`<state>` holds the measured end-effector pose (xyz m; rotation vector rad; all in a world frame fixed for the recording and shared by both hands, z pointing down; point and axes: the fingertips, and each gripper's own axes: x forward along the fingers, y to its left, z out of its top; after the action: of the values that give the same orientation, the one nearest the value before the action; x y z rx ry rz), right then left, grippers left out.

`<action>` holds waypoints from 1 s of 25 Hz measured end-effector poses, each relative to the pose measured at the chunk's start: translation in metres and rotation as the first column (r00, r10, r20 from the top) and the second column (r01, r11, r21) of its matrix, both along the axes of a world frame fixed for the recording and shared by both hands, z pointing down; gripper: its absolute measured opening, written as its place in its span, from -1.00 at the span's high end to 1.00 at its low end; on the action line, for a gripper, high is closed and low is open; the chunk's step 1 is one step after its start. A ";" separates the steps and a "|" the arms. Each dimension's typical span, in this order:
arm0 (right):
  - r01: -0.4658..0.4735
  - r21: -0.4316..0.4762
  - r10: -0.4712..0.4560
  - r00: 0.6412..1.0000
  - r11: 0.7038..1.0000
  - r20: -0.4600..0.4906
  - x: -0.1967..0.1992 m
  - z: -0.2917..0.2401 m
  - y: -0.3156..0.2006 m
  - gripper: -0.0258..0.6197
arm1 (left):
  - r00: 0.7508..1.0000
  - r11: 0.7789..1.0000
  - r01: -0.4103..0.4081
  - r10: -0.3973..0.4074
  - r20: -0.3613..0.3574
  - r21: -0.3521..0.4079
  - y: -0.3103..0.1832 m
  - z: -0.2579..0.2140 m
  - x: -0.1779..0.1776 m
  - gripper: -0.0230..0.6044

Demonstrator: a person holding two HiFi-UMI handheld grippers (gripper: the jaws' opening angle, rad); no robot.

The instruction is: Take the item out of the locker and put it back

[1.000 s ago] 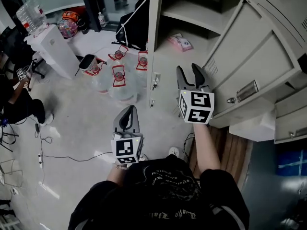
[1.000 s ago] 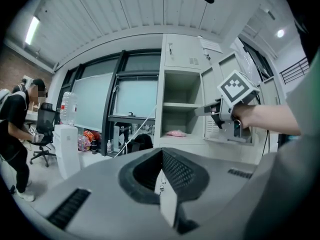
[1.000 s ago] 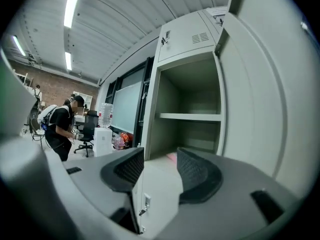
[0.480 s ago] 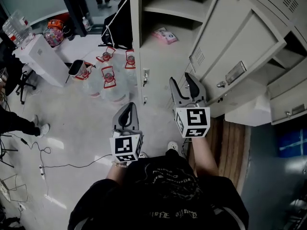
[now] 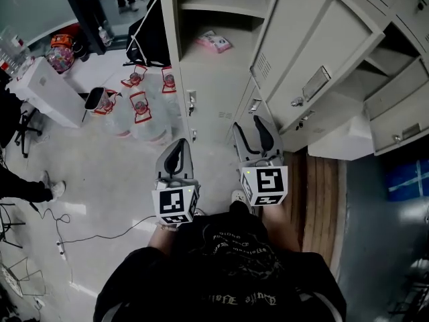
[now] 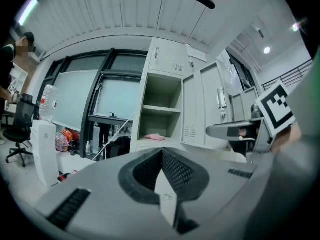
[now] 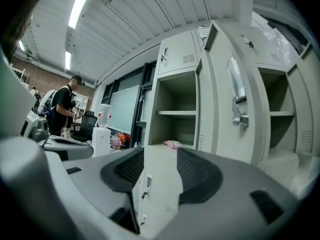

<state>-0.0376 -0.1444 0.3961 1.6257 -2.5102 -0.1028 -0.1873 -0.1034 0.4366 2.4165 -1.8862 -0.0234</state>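
Grippers backed away from locker (image 5: 208, 72).
Right gripper (image 5: 247, 127), jaws apart and empty, sits farther from locker than a second ago; left gripper (image 5: 178, 149) jaws together, empty; pink item (image 5: 214, 42) unmoved on locker shelf.

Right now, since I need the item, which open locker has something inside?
The left open locker: a pink packet lies on its floor, under the shelf. The right open locker, beyond the swung-out door, shows nothing inside.
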 end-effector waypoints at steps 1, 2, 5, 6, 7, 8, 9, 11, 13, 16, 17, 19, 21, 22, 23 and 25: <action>-0.004 -0.006 0.004 1.000 1.000 0.010 0.002 0.003 0.004 0.28 | 1.000 1.000 -0.004 0.004 -0.002 -0.002 0.000 0.001 0.001 0.90; -0.009 -0.013 0.009 1.000 1.000 0.021 0.004 0.007 0.007 0.28 | 1.000 1.000 -0.008 0.008 -0.001 -0.004 0.000 0.002 0.003 0.90; -0.027 -0.034 0.028 0.999 0.999 0.039 0.009 0.015 0.015 0.28 | 1.000 1.000 -0.021 0.021 0.009 -0.003 0.002 0.002 0.007 0.90; -0.032 -0.037 0.033 0.999 0.999 0.042 0.011 0.016 0.017 0.28 | 1.000 1.000 -0.026 0.026 0.012 -0.002 0.002 0.002 0.008 0.90; -0.036 -0.038 0.038 0.998 0.999 0.044 0.012 0.017 0.019 0.28 | 0.999 1.000 -0.030 0.030 0.016 0.000 0.002 0.001 0.009 0.90; -0.039 -0.039 0.041 0.998 0.998 0.047 0.012 0.019 0.021 0.28 | 0.999 0.999 -0.034 0.034 0.019 0.001 0.003 0.001 0.009 0.90; -0.042 -0.041 0.044 0.998 0.998 0.049 0.013 0.020 0.022 0.28 | 0.999 0.999 -0.036 0.035 0.022 0.001 0.003 0.001 0.009 0.90; -0.050 -0.047 0.053 0.997 0.998 0.054 0.015 0.023 0.024 0.28 | 0.999 0.999 -0.039 0.039 0.028 -0.001 0.003 0.002 0.010 0.90; -0.059 -0.053 0.062 0.996 0.997 0.062 0.016 0.026 0.025 0.28 | 0.998 0.999 -0.046 0.046 0.032 -0.003 0.003 0.002 0.011 0.90; -0.070 -0.052 0.073 0.995 0.996 0.066 0.017 0.027 0.025 0.29 | 0.998 0.998 -0.055 0.055 0.038 -0.005 0.001 0.002 0.012 0.90; -0.073 -0.050 0.076 0.995 0.996 0.064 0.017 0.027 0.025 0.31 | 0.998 0.998 -0.056 0.056 0.040 -0.005 0.000 0.002 0.013 0.90; -0.075 -0.046 0.078 0.995 0.996 0.057 0.018 0.026 0.026 0.39 | 0.997 0.998 -0.057 0.057 0.042 -0.006 -0.001 0.002 0.013 0.90; -0.075 -0.042 0.077 0.996 0.996 0.054 0.018 0.026 0.026 0.54 | 0.997 0.998 -0.059 0.060 0.044 -0.006 -0.003 0.002 0.014 0.90; -0.075 -0.040 0.077 0.996 0.996 0.053 0.018 0.026 0.026 0.58 | 0.997 0.998 -0.061 0.061 0.044 -0.007 -0.003 0.003 0.015 0.90; -0.076 -0.040 0.078 0.996 0.996 0.053 0.019 0.026 0.025 0.62 | 0.997 0.998 -0.062 0.062 0.043 -0.008 -0.004 0.003 0.015 0.90; -0.080 -0.040 0.082 0.995 0.996 0.053 0.020 0.026 0.023 0.65 | 0.997 0.998 -0.063 0.063 0.042 -0.012 -0.006 0.005 0.017 0.90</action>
<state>-0.0178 -0.1211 0.4226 1.7363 -2.4655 -0.0021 -0.1705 -0.1096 0.4414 2.4873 -1.8212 0.0421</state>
